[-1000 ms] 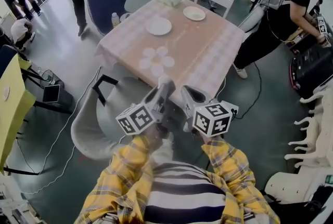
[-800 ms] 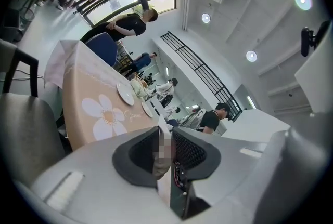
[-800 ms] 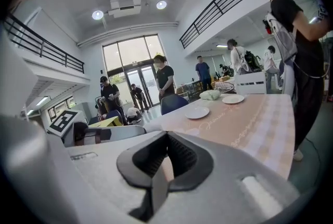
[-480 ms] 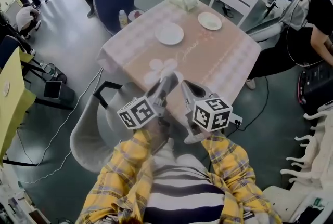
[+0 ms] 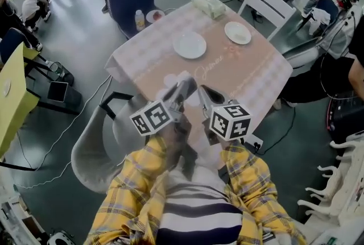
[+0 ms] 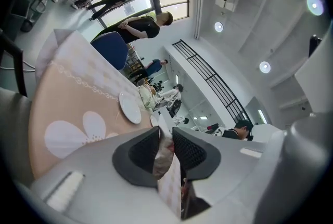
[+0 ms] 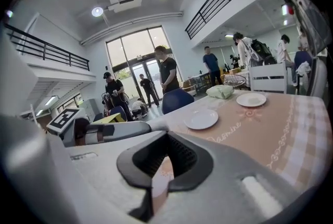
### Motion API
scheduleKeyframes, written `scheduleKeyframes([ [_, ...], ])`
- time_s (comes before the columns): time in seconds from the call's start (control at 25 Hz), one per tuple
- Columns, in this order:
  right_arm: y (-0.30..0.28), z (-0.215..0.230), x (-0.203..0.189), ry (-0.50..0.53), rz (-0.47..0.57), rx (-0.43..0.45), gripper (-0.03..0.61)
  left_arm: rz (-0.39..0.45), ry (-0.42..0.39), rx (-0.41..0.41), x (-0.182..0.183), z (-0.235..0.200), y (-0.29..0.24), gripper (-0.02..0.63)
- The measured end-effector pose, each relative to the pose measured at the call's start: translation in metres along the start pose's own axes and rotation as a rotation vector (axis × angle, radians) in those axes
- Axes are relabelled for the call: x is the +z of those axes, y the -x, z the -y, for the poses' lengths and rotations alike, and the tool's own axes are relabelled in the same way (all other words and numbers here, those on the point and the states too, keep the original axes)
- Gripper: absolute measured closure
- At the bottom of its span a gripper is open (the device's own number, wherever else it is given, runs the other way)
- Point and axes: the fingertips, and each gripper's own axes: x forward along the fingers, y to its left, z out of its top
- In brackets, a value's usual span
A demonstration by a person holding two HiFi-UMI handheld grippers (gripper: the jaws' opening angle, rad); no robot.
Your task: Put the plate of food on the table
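Fingers: left gripper (image 6: 165,146) and right gripper (image 7: 162,161) each show only a narrow slit, with the surface (image 6: 67,108) visible through it and nothing gripped.
Plate of food: probably the small dish (image 5: 154,15) with something red on it, at the far corner of the surface just beside a bottle (image 5: 139,20); too small to be sure.
Bottle: a reach for the small dish could knock it over.
Slit: too narrow for a rim; unless widened, the fingers would shove the dish instead.
Grey chair (image 5: 96,147): stands between person and surface, forcing a long lean.
Tilt: pinched at one edge only, the dish could tip and spill.
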Motion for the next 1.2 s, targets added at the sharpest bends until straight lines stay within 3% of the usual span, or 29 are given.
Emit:
scheduleKeyframes([
  [0.44, -0.056, 0.068, 0.031, 0.032, -0.064, 0.080, 0.581, 0.087, 0.056, 0.091, 0.021, -0.028, -0.081, 0.532],
  [0.68, -0.090, 0.096, 0.040, 0.049, -0.102, 0.128, 0.581, 0.144, 0.132, 0.126, 0.034, -0.047, -0.123, 0.532],
  [1.0, -0.135, 0.117, 0.057, 0.069, -0.103, 0.166, 0.581, 0.184, 0.157, 0.183, 0.059, -0.077, -0.160, 0.532],
  [1.2, -0.154, 0.127, 0.054, 0.075, -0.131, 0.176, 0.581, 0.199, 0.241, 0.202, 0.068, -0.099, -0.174, 0.532],
])
